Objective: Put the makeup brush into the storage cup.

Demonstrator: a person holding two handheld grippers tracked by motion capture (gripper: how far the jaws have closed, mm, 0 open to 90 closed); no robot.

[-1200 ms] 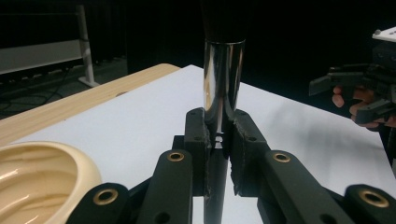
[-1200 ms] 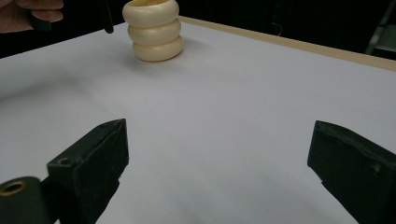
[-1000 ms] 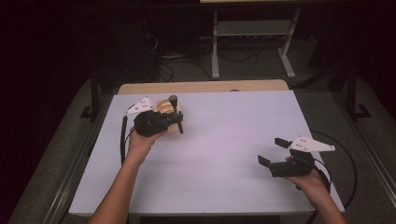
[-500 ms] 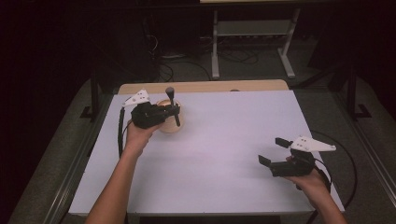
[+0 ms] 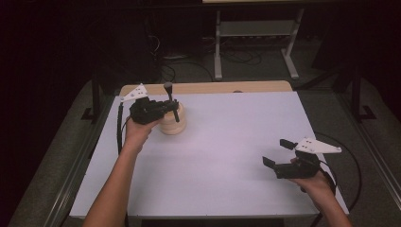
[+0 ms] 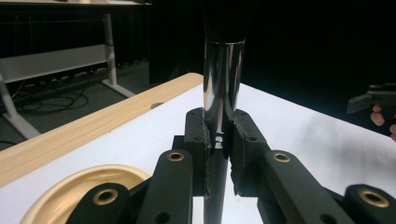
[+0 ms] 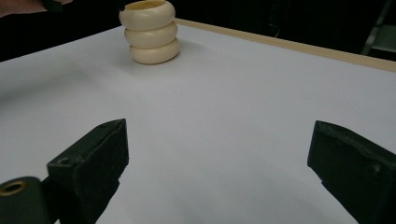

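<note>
Two grippers are over the white table [image 5: 213, 179]. In the upper left of the high view, the left gripper [image 5: 171, 105] clamps a brush's shiny metal handle [image 6: 223, 84] above the cream ribbed holder [image 5: 172, 124]. At lower right, the right gripper [image 5: 275, 152] stands wide open, holding nothing.

Both grippers, the left gripper [image 5: 174, 109] and the right gripper [image 5: 275, 152], are black, each topped with a pale grey three-cornered plate and trailing a black cable. Brass-coloured bushings ring the pivot holes of their arms, the jaw blocks are matte black, and the person's forearms are bare of sleeves.
</note>
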